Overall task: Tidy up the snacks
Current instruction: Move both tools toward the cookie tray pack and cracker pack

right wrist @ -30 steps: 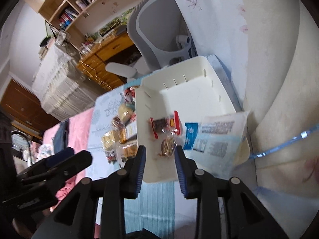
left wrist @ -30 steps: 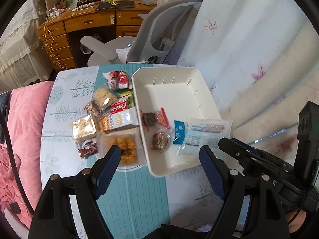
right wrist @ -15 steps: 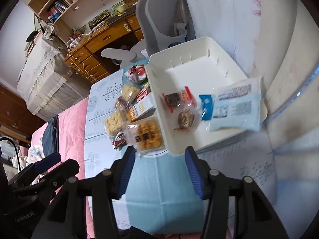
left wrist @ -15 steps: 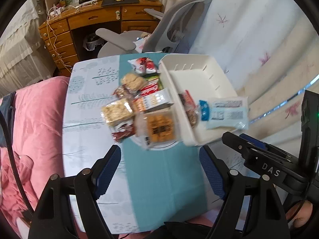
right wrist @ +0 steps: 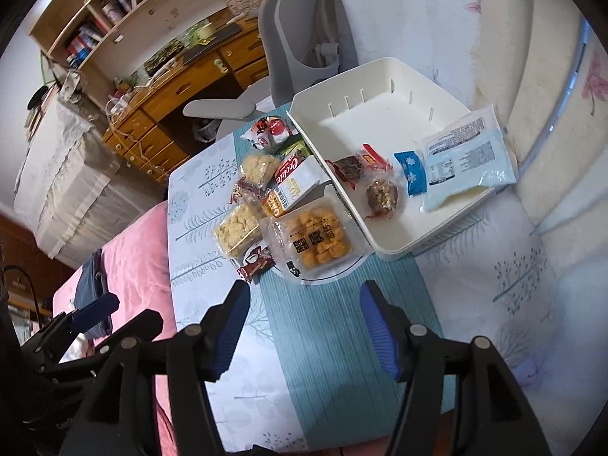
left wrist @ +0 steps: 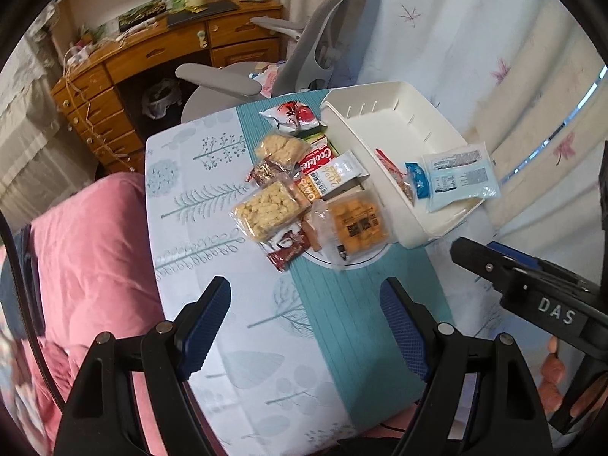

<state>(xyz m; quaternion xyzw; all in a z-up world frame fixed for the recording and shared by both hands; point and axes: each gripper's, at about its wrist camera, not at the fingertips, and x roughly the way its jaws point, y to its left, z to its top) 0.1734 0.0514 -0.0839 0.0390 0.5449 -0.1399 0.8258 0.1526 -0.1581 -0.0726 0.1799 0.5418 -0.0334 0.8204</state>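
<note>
A white bin (left wrist: 383, 87) (right wrist: 380, 66) stands at the table's far right and holds a pale blue packet (left wrist: 461, 178) (right wrist: 463, 163), a small blue sachet (right wrist: 410, 173) and two dark wrapped snacks (right wrist: 382, 195). Several loose snacks lie left of it: an orange cracker pack (left wrist: 355, 222) (right wrist: 319, 243), a puffed rice pack (left wrist: 266, 209) (right wrist: 237, 228), a Cookie box (left wrist: 317, 159) (right wrist: 287, 174) and a red-and-white pouch (left wrist: 292, 114) (right wrist: 268, 133). My left gripper (left wrist: 304, 323) is open and empty above the near table. My right gripper (right wrist: 304, 323) is open and empty too.
A grey office chair (left wrist: 304, 57) and a wooden desk (left wrist: 152, 53) stand beyond the table. A pink cushion (left wrist: 87, 247) lies at the table's left. Pale floral curtains (left wrist: 494, 57) hang at the right. The right gripper's body (left wrist: 532, 292) shows at the left view's right edge.
Both grippers have drawn back from the bin toward the table's near edge. The right gripper's jaws have opened wider. The snacks have not moved.
</note>
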